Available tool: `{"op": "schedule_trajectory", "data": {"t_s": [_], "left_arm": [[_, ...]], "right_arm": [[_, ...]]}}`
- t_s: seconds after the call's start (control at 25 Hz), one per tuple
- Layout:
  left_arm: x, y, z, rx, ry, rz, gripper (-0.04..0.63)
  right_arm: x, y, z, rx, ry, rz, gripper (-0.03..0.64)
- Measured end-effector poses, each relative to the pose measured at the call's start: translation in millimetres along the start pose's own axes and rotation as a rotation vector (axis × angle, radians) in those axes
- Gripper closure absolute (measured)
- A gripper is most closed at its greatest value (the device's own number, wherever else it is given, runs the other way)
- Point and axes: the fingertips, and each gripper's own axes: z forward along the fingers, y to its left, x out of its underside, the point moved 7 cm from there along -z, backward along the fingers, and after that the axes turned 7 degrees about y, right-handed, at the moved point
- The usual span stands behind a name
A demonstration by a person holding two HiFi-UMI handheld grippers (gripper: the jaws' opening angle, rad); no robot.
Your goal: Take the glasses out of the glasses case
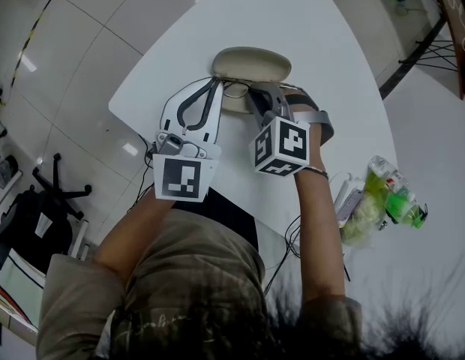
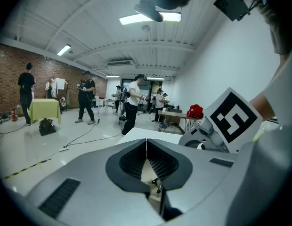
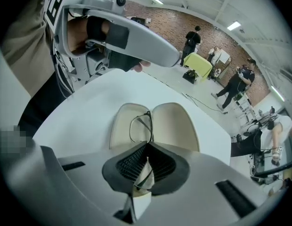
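Observation:
A beige glasses case (image 1: 251, 64) lies open at the far side of the white table (image 1: 322, 43); in the right gripper view its two halves (image 3: 176, 126) spread flat just beyond the jaws. Thin dark-framed glasses (image 1: 236, 90) rise out of the case, and my right gripper (image 1: 253, 94) is shut on them. One lens (image 3: 140, 126) sticks out past the closed tips of the right gripper (image 3: 148, 145). My left gripper (image 1: 216, 82) hovers at the case's left end with its tips touching, nothing between them. In its own view, the left gripper (image 2: 146, 144) points out over the room.
A clear bag of green and white items (image 1: 379, 201) sits at the table's right edge beside cables (image 1: 292, 238). A black chair base (image 1: 58, 182) stands on the floor to the left. Several people (image 2: 85, 98) stand far off in the room.

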Motion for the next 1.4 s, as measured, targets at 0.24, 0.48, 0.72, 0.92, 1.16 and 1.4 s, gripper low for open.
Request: {"op": "schedule_trajectory", "data": {"t_s": [0.24,0.48,0.72,0.92,1.16,1.4], "left_arm": [[0.1,4.5,-2.5,-0.003,0.003,-0.01,0.586],[-0.3,6.0,0.3,0.0,0.003,-0.013,0.586],[0.9,3.5,3.9,0.007,0.01,-0.007,0.586],[4.1,0.8,9.8,0.019,0.032,-0.004,0.586],[3.9,-1.2,17.3,0.025,0.039,-0.003,0.586],[10.5,0.0,24.0,0.024,0.044,-0.001,0.586]], "right_arm": [[-1.0,0.9,2.5,-0.02,0.008,-0.031,0.595],[-2.6,-2.8,0.0,-0.008,-0.001,-0.007,0.595],[-1.0,-7.0,-2.2,-0.016,-0.009,0.016,0.595],[-0.9,-8.9,-3.3,-0.023,-0.013,0.037,0.596],[0.0,-9.2,-5.1,-0.027,-0.007,0.045,0.595],[-1.2,-13.5,-8.0,0.001,-0.005,0.064,0.597]]}}
